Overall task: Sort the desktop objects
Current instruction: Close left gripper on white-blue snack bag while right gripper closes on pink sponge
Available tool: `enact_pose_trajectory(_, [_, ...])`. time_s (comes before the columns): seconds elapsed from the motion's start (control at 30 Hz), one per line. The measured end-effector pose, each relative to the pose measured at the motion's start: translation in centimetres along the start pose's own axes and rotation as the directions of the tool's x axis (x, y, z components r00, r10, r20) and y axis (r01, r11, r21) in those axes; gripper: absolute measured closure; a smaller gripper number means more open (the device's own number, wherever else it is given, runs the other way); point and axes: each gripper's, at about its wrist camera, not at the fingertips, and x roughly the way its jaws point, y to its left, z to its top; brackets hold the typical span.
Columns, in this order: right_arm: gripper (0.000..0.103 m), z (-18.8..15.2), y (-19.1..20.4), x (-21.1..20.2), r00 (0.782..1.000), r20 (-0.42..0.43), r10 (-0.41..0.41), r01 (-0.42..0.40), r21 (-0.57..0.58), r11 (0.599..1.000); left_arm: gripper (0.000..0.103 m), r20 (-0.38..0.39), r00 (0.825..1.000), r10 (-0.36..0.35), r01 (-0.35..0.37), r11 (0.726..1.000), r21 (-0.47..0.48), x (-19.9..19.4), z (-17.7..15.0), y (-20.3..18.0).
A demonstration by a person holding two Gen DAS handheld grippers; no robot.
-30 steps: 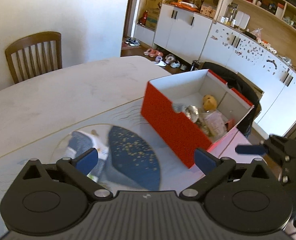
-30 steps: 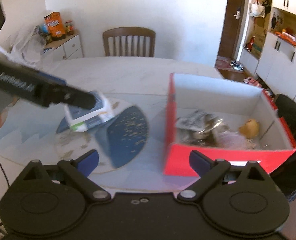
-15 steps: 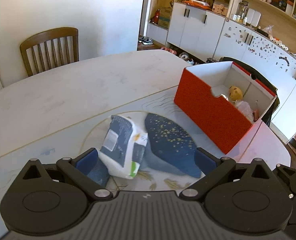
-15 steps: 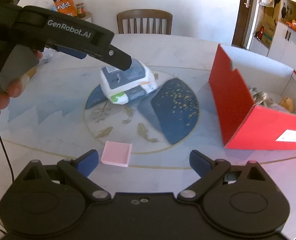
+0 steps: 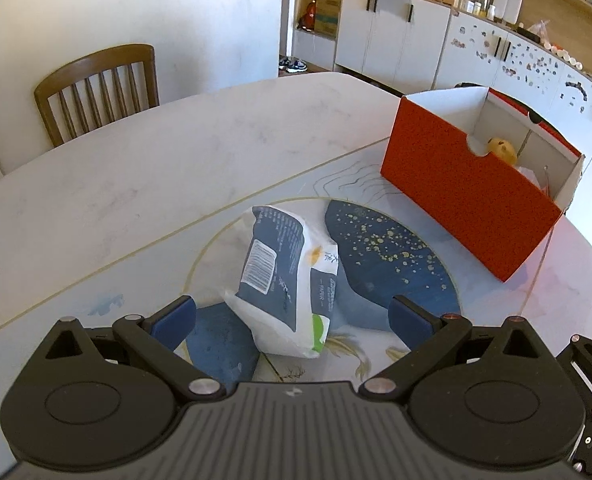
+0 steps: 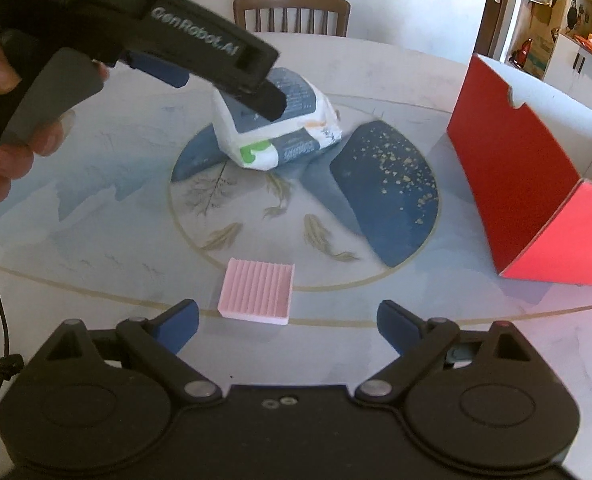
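The left gripper (image 5: pixel 292 320) has wide-open jaws around the soft tissue pack (image 5: pixel 286 280) mid-surface, not pinching yet. The right gripper (image 6: pixel 288 322), jaws closing a little with nothing between them, nears the pink pad (image 6: pixel 258 293) by the near edge. The squishy pack could slip out. The red box (image 6: pixel 535 184) sits at the right edge.

I see a white-and-navy tissue pack (image 5: pixel 288 280) lying tilted on the desk's (image 5: pixel 136 184) round blue pattern. A ribbed pink pad (image 6: pixel 257 293) lies flat nearby. The open red box (image 5: pixel 467 184) holds assorted items.
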Motion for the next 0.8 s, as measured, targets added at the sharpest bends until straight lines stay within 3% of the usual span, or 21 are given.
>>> enact_pose_trajectory(0.67, [0.016,-0.1,0.7,1.5,1.000,0.001,0.017,-0.017,-0.003,1.000,0.001,-0.043,0.999,-0.012,0.014,0.999,0.044,4.8,0.2,1.3])
enact_pose_trajectory(0.8, [0.016,-0.3,0.6,1.4,1.000,0.010,0.021,-0.021,-0.009,1.000,0.007,-0.053,0.998,-0.018,0.021,0.998,0.062,5.2,0.2,1.3])
